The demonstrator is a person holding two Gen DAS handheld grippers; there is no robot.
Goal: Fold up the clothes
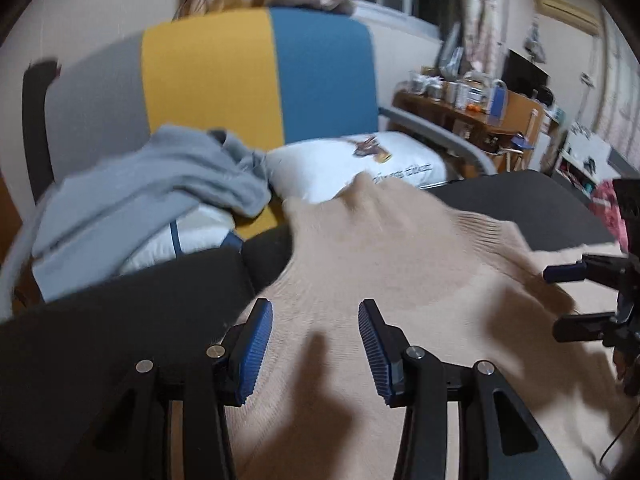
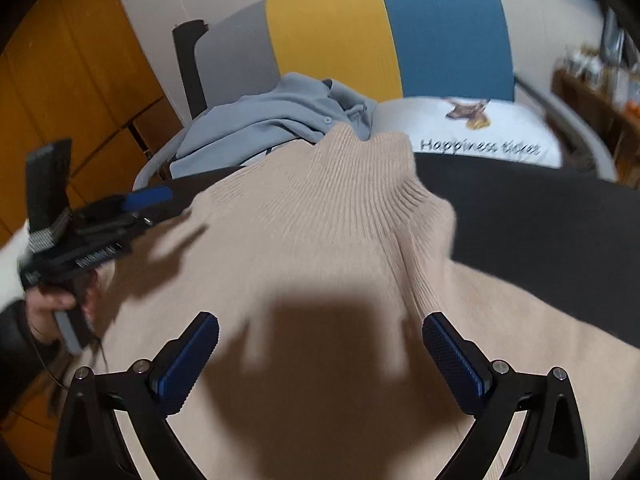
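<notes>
Left gripper [image 1: 316,320] open above beige sweater [image 1: 400,280] spread on black surface [image 1: 120,320]; right gripper [image 1: 560,300] open at right edge.

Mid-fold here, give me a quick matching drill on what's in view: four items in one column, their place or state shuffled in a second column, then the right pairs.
Items
1. beige sweater
2. grey-blue shirt
3. white printed pillow
4. left gripper

Place or state
A. crumpled on the chair seat, left of the pillow
B. open, above the beige knit, holding nothing
C. spread over the dark surface, ribbed collar toward the chair
D. on the chair seat below the blue stripe of the backrest

Pairs: 1-C, 2-A, 3-D, 4-B
</notes>
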